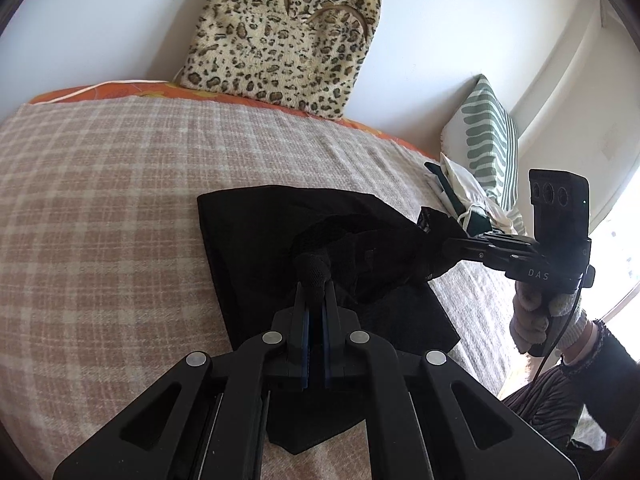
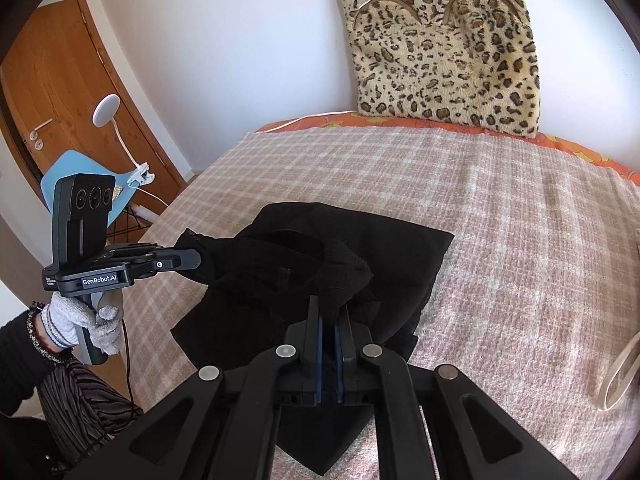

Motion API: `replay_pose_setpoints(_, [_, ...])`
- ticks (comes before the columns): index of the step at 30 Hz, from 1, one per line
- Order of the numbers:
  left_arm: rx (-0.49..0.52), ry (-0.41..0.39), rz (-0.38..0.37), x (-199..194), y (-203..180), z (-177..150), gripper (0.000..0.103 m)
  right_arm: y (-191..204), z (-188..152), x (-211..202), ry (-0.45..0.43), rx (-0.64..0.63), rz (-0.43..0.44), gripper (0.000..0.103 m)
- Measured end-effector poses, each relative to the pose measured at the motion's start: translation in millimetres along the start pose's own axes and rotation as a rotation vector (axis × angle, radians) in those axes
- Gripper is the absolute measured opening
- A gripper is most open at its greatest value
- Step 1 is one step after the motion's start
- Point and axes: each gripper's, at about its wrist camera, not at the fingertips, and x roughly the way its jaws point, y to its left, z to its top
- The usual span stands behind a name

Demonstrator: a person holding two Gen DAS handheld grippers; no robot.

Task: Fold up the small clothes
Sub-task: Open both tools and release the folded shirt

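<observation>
Black garment (image 1: 256, 232), on checked blanket (image 1: 100, 200): left gripper (image 1: 315, 280) and right gripper (image 2: 334, 312) both clamped on its edge; lower evenly, corners aligned.

Over the checked blanket (image 2: 500, 216), both the right gripper (image 2: 332, 320) and the left gripper (image 2: 196, 258), held in a gloved hand (image 2: 90, 322), pinch bunched edges of a black garment (image 2: 392, 248), below a leopard-print cushion (image 2: 440, 52).
</observation>
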Motion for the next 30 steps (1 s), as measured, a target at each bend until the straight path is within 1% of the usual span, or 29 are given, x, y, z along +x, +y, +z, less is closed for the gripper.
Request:
replay_pose_setpoints(4, [0.045,0.024,0.005,-1,-2,-13,0.003,6,-15,-6,-0.012,-0.057,-0.022,0.003])
replay_pose_setpoints(5, [0.05,0.035,-0.003,-1,-1,-16,0.003,9,-18,-8,-0.01,-0.076,-0.031,0.007])
replay_pose_setpoints(6, [0.052,0.047,0.0,-1,0,-19,0.004,12,-23,-9,-0.003,-0.097,-0.041,0.007])
replay_pose_setpoints(7, [0.053,0.064,0.007,-2,1,-23,0.008,14,-27,-11,0.001,-0.116,-0.044,0.009])
replay_pose_setpoints(9, [0.051,0.094,0.015,-4,5,-30,0.013,16,-37,-16,0.011,-0.136,-0.05,0.02])
replay_pose_setpoints(10, [0.054,0.097,0.013,-8,6,-34,0.013,18,-42,-21,0.013,-0.142,-0.043,0.028])
replay_pose_setpoints(13, [0.072,0.092,0.013,-24,3,-44,0.013,24,-54,-39,0.003,-0.175,-0.062,0.028])
replay_pose_setpoints(15, [0.085,0.068,0.022,-35,-1,-47,0.013,26,-58,-50,-0.02,-0.164,-0.057,0.029])
replay_pose_setpoints(16, [0.094,0.059,0.017,-38,-4,-47,0.014,27,-58,-55,-0.032,-0.149,-0.051,0.032])
replay_pose_setpoints(17, [0.11,0.048,0.024,-40,-8,-46,0.014,28,-58,-58,-0.044,-0.139,-0.046,0.035])
replay_pose_setpoints(18, [0.135,0.037,0.036,-41,-14,-46,0.014,30,-57,-58,-0.05,-0.138,-0.047,0.036])
replay_pose_setpoints(20, [0.213,0.032,0.068,-38,-29,-47,0.021,35,-56,-53,-0.042,-0.138,-0.05,0.038])
replay_pose_setpoints(22, [0.293,0.035,0.103,-30,-44,-50,0.035,41,-57,-44,-0.012,-0.148,-0.054,0.038])
replay_pose_setpoints(23, [0.332,0.043,0.115,-24,-50,-52,0.036,46,-60,-40,0.005,-0.165,-0.065,0.038])
replay_pose_setpoints(26, [0.441,0.095,0.14,-7,-63,-62,0.037,61,-71,-27,0.055,-0.269,-0.106,0.038])
replay_pose_setpoints(28, [0.463,0.116,0.176,2,-62,-66,0.037,69,-78,-20,0.075,-0.328,-0.135,0.038])
replay_pose_setpoints(29, [0.462,0.124,0.201,6,-60,-67,0.037,71,-79,-17,0.079,-0.347,-0.154,0.038])
replay_pose_setpoints(30, [0.459,0.127,0.208,8,-57,-67,0.037,73,-80,-14,0.08,-0.368,-0.175,0.038])
